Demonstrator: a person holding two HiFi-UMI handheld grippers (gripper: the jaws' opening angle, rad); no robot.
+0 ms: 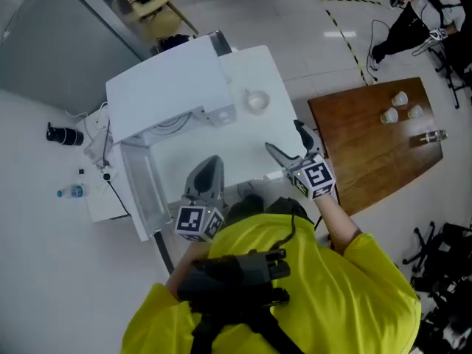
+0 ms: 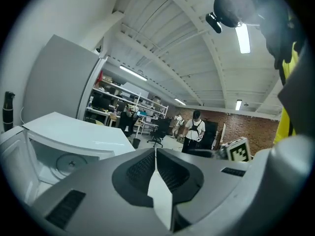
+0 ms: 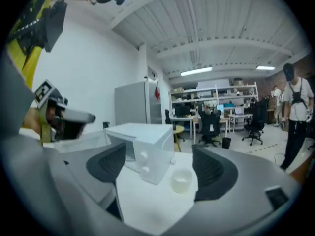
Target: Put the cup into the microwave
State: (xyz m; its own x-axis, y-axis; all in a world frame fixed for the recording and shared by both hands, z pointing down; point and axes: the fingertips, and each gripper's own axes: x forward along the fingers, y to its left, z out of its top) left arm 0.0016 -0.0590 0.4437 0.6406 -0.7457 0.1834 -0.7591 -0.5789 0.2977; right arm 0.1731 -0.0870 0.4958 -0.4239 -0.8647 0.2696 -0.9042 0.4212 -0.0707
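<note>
A small translucent white cup point(image 1: 257, 102) point(image 3: 181, 181) stands on the white table point(image 1: 221, 153), just right of the white microwave point(image 1: 166, 91) point(image 3: 142, 149). The microwave's door point(image 1: 140, 190) is swung open toward me, and the left gripper view shows the turntable point(image 2: 69, 162) inside. My right gripper point(image 1: 284, 137) point(image 3: 162, 168) is open with nothing between its jaws. It hovers over the table's right side, short of the cup and pointing at it. My left gripper point(image 1: 210, 164) point(image 2: 155, 154) is shut on nothing, near the table's front edge beside the open door.
A brown table point(image 1: 354, 146) to the right carries several cups point(image 1: 389, 115) and a bottle point(image 1: 429, 136). On the floor at left lie a water bottle point(image 1: 72, 192) and a black object point(image 1: 65, 135). A person point(image 1: 417, 17) and office chairs are in the background.
</note>
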